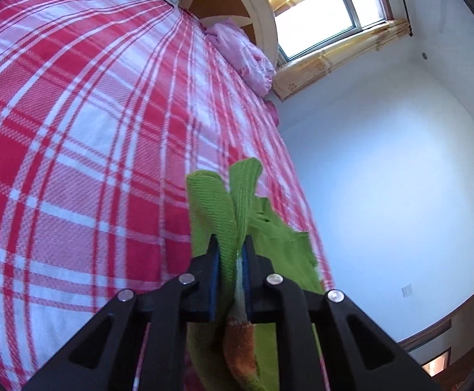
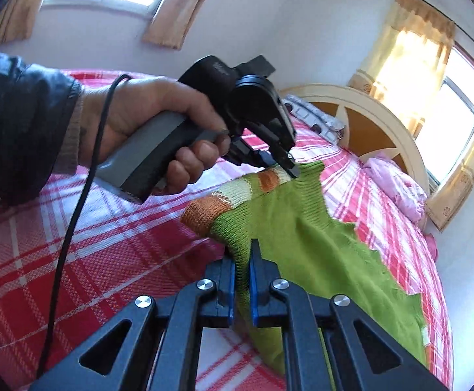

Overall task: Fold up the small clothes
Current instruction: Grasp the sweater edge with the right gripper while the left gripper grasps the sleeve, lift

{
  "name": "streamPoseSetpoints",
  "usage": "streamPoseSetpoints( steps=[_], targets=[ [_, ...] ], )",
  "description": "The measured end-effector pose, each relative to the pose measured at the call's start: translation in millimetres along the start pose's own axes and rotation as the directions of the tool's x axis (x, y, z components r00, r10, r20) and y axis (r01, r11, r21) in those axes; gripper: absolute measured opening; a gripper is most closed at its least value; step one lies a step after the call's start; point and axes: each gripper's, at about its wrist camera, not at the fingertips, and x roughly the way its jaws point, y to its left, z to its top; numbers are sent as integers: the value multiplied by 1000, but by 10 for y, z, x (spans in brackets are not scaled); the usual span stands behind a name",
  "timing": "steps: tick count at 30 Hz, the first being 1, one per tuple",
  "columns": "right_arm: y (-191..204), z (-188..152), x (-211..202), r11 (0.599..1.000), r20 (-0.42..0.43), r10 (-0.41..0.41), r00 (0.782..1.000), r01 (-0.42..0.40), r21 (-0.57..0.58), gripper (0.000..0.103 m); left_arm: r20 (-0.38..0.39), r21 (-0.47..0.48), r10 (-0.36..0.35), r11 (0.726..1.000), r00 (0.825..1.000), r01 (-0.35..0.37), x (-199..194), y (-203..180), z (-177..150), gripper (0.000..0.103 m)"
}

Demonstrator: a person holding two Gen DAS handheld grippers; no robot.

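Got both claws clamped on the green sweater [image 2: 305, 228], left gripper [image 1: 231, 254] at the collar, right gripper [image 2: 243, 260] on the shoulder. It hangs between them, trailing toward the bed's [image 2: 74, 244] headboard end, so I'd fold along that line

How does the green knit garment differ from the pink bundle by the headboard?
The green knit garment is lifted off the bed, pinched by the left gripper and right gripper; the pink bundle lies crumpled and untouched. The garment is ribbed with orange and cream patches; the bundle looks plain. Both are soft fabric.
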Motion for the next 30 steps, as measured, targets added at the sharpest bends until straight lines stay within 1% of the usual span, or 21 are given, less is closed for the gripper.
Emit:
streamPoseSetpoints(
  steps=[5, 8, 10, 13, 17, 24, 30],
  targets=[
    [-346, -15, -133, 993, 26, 21, 999, -24, 118, 6, 33, 4, -47, 999, 998, 47, 12, -224, 39, 12],
    [-586, -66, -235, 978, 45, 37, 998, -46, 202, 6, 53, -8, -85, 996, 995, 86, 60, -367, 68, 12],
    [-743, -128, -313, 965, 59, 43, 997, -56, 255, 6, 58, -2, -90, 996, 994, 90, 127, -477, 106, 12],
    [-950, -231, -368, 940, 73, 57, 996, -78, 333, 6, 50, 20, -101, 995, 994, 100, 205, -678, 100, 12],
    [-1284, -401, -442, 900, 93, 60, 994, -94, 426, 6, 30, 58, -97, 994, 995, 95, 401, -949, 138, 12],
    [-1635, -660, -584, 857, 103, 57, 993, -102, 505, 5, -13, 101, -102, 990, 995, 102, 750, -1293, 75, 12],
    [-1947, -909, -664, 819, 95, 48, 994, -93, 566, 5, -68, 113, -101, 988, 993, 108, 1139, -1481, -8, 12]
  ],
)
